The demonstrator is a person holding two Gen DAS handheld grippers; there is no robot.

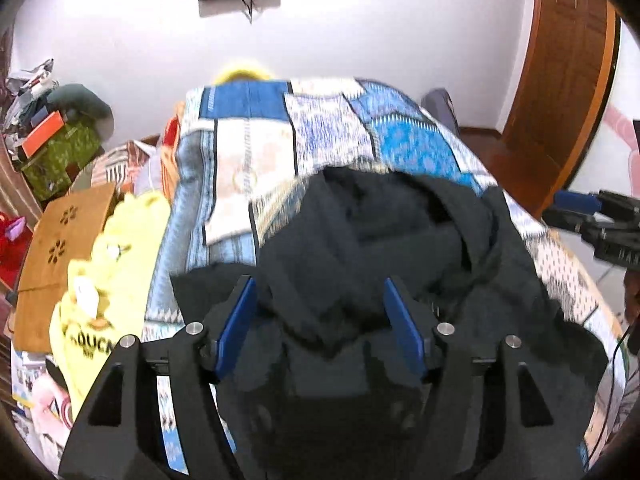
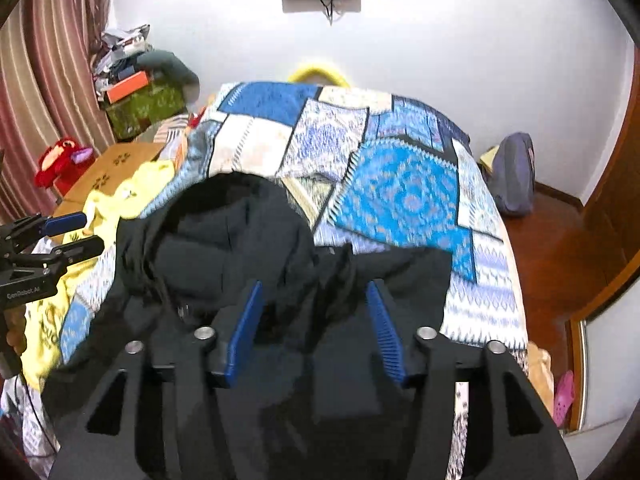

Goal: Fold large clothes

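A large black garment (image 1: pixel 400 236) lies crumpled on the near end of a bed with a blue patchwork cover (image 1: pixel 320 128). It also shows in the right wrist view (image 2: pixel 224 240) on the same cover (image 2: pixel 400 188). My left gripper (image 1: pixel 320 292) hovers over the garment's near left part, jaws open, nothing between them. My right gripper (image 2: pixel 314 294) hovers over its near right part, jaws open and empty. Each gripper shows in the other's view: the right one (image 1: pixel 588 216) at the far right, the left one (image 2: pixel 76 232) at the far left.
A yellow garment (image 1: pixel 104 264) and a brown cardboard box (image 1: pixel 64 248) lie left of the bed. Clutter and a green box (image 2: pixel 140 108) stand by the curtain. A grey bag (image 2: pixel 514 172) sits on the wooden floor at right, near a wooden door (image 1: pixel 560 80).
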